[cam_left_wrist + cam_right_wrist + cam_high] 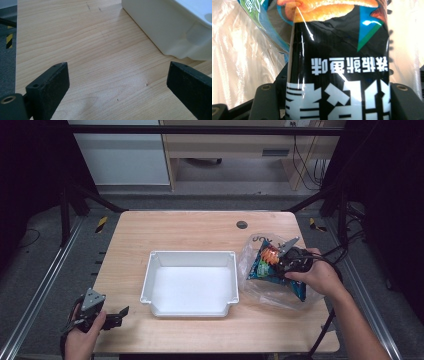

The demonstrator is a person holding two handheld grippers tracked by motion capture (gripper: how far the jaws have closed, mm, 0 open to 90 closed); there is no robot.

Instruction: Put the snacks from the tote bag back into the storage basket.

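While the right gripper (286, 256) sits at the right of the high view, we see it clamped on a snack bag (264, 263). That bag lies inside a clear plastic bag (252, 285) on the right side of the wooden table (200, 227). The plastic bag is thin, see-through and full of wrinkles. It shines where the light hits it.

In the right gripper view the snack bag (338, 62) takes up the middle of the frame, squeezed between the two black jaws at the bottom. It is smooth and glossy. It is mostly black, with big white letters, a blue and green triangle at the upper right, and orange food shapes along the top edge. A second packet (265, 20), blue and green, peeks in at the upper left. The clear plastic bag (242, 62) looks pale and crinkly at the left side.

In the middle of the high view we see a white tray (150, 275). It is a rectangle with rounded corners, a flat lip all round and smooth sloping walls. It sits just to the left of the clear plastic bag.

The left gripper (117, 314) is at the lower left of the high view, over the table edge. In the left gripper view its flat black jaws stand wide apart with nothing between them, just bare wood. The wood is light, with fine wavy lines. The white tray (160, 27) shows at the upper right of that view, thick and smooth.

A small dark round spot (242, 224) sits near the far edge of the table.
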